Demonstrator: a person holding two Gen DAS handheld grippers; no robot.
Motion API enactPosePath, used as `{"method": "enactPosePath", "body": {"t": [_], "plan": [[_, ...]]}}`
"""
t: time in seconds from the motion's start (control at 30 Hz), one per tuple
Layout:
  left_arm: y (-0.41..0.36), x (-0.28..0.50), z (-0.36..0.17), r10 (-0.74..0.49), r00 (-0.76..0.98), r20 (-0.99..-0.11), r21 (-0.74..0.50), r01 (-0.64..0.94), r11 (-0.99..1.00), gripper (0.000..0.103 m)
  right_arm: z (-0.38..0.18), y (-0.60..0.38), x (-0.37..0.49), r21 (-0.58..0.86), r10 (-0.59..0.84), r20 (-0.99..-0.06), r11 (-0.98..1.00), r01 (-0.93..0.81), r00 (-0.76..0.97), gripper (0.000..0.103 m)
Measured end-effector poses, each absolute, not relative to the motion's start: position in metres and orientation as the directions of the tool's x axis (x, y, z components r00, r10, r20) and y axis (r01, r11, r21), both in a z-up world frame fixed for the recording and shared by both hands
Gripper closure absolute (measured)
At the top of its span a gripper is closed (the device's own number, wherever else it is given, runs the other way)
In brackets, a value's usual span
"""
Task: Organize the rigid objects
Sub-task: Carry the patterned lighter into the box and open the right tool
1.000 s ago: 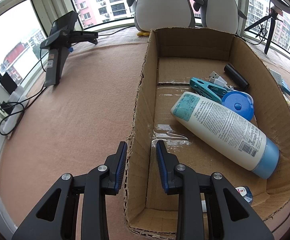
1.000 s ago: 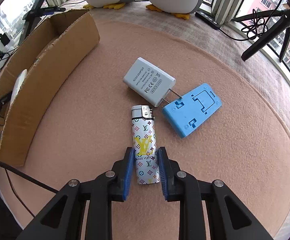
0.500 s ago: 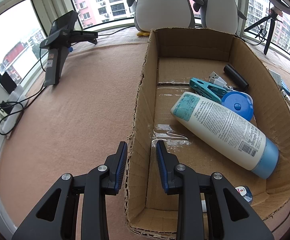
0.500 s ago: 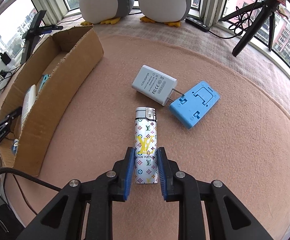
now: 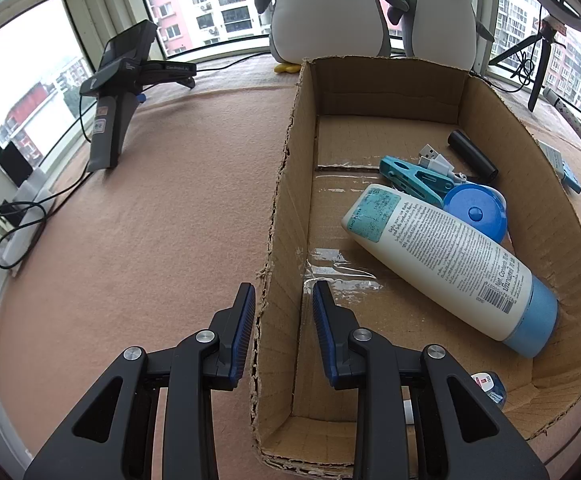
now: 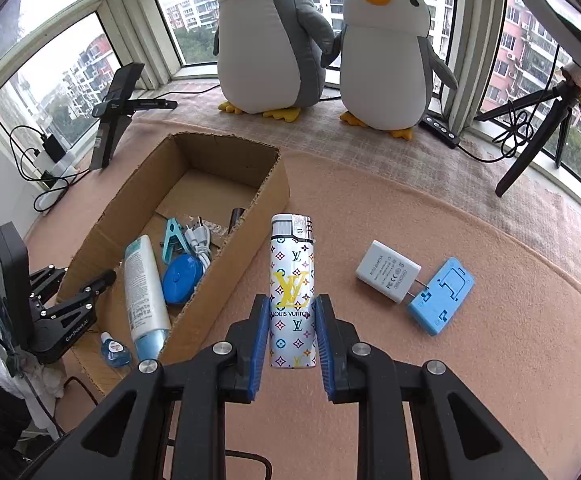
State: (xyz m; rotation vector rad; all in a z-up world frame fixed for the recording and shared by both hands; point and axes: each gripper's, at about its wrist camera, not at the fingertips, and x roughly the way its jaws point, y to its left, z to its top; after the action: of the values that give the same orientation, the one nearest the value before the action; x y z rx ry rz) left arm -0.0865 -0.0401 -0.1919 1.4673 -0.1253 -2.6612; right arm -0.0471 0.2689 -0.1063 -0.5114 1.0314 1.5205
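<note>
My right gripper (image 6: 292,320) is shut on a white patterned lighter (image 6: 292,280) and holds it lifted above the table, to the right of the cardboard box (image 6: 250,240). My left gripper (image 5: 283,308) straddles the box's left wall (image 5: 282,240), one finger outside and one inside, clamped on the cardboard. In the box lie a white lotion bottle (image 5: 450,264), a blue round case (image 5: 475,212), a teal clip (image 5: 410,180), a black cylinder (image 5: 472,154) and a white cable (image 5: 436,160). A white charger (image 6: 388,271) and a blue stand (image 6: 440,296) lie on the table.
Two plush penguins (image 6: 274,40) stand by the window behind the box. A black phone stand (image 5: 118,92) is at the far left, a tripod (image 6: 538,128) at the far right. Cables and a power strip (image 5: 10,216) lie at the left edge.
My right gripper has lifted the lighter off the table and tilted up, so the box and penguins come into view. The left gripper has not moved.
</note>
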Motion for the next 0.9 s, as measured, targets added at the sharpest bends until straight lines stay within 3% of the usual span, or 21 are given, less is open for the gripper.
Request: {"method": "enactPosePath", "body": {"t": [0.8, 0.83, 0.87, 0.9], "plan": [[-0.039, -0.086, -0.193, -0.125, -0.531, -0.838, 0.118, 0.048, -0.992, 0.076, -0.098, 0.360, -0.124, 0.332, 0.573, -0.765, -0.038, -0.942, -0.293, 0.081], [-0.040, -0.086, -0.192, -0.125, -0.531, -0.838, 0.118, 0.048, -0.992, 0.076, -0.097, 0.360, -0.123, 0.331, 0.577, -0.763, -0.036, -0.943, -0.290, 0.070], [-0.039, -0.086, -0.192, -0.126, -0.531, -0.838, 0.118, 0.048, -0.992, 0.076, -0.096, 0.360, -0.122, 0.324, 0.588, -0.760, -0.027, -0.946, -0.277, 0.048], [-0.039, -0.086, -0.192, -0.125, -0.531, -0.838, 0.118, 0.047, -0.992, 0.076, -0.094, 0.359, -0.121, 0.315, 0.601, -0.756, -0.013, -0.949, -0.259, 0.035]]}}
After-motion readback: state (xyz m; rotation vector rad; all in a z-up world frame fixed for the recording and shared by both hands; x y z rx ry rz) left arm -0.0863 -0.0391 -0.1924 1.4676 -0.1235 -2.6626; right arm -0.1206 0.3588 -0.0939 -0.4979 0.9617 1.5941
